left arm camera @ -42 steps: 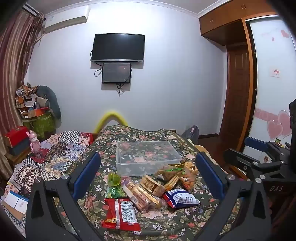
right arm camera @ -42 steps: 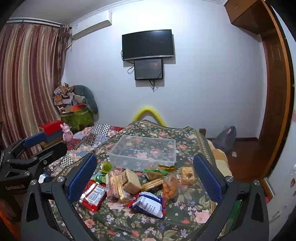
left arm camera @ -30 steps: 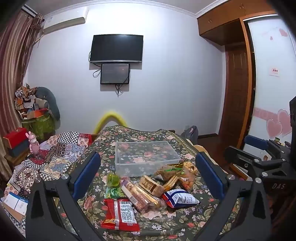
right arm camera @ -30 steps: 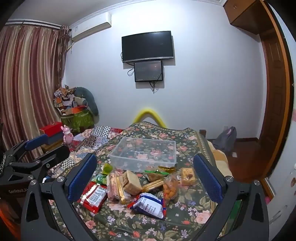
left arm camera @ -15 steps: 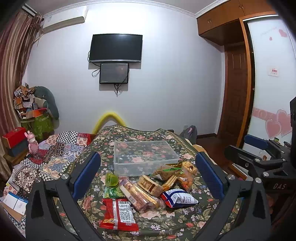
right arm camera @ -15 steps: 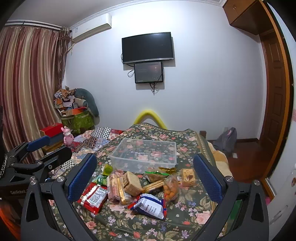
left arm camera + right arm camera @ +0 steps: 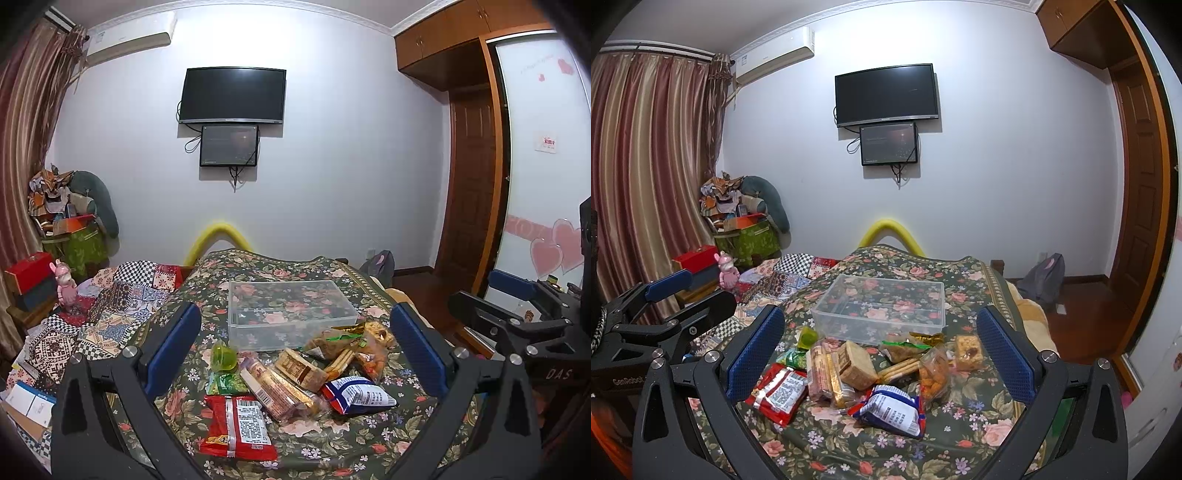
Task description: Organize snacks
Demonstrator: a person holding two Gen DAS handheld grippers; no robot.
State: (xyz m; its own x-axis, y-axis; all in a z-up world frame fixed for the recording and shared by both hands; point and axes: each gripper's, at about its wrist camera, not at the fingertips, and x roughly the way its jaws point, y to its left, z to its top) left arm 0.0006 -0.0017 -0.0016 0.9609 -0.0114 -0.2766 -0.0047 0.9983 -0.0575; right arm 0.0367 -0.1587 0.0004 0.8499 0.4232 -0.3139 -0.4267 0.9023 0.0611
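A clear plastic box (image 7: 288,314) (image 7: 882,308) sits empty on the floral bedspread (image 7: 332,439). In front of it lies a heap of snacks: a red packet (image 7: 236,428) (image 7: 777,391), a blue and white bag (image 7: 356,395) (image 7: 890,406), a long biscuit pack (image 7: 273,389) (image 7: 825,373), a brown cake block (image 7: 857,363), a green jelly cup (image 7: 222,356) and an orange snack bag (image 7: 934,373). My left gripper (image 7: 295,354) hovers open, short of the pile. My right gripper (image 7: 881,350) is open too, level with it, holding nothing.
A patchwork quilt (image 7: 107,314) covers the bed's left side, with boxes and a pink toy (image 7: 64,282) beyond. A wall TV (image 7: 232,96) hangs ahead. A wooden door (image 7: 472,192) and wardrobe stand right. The bed's edge drops off on the right.
Both views have shifted only slightly: the pile and box have drifted a little left in the left wrist view. Nothing was picked up and both grippers stay open.
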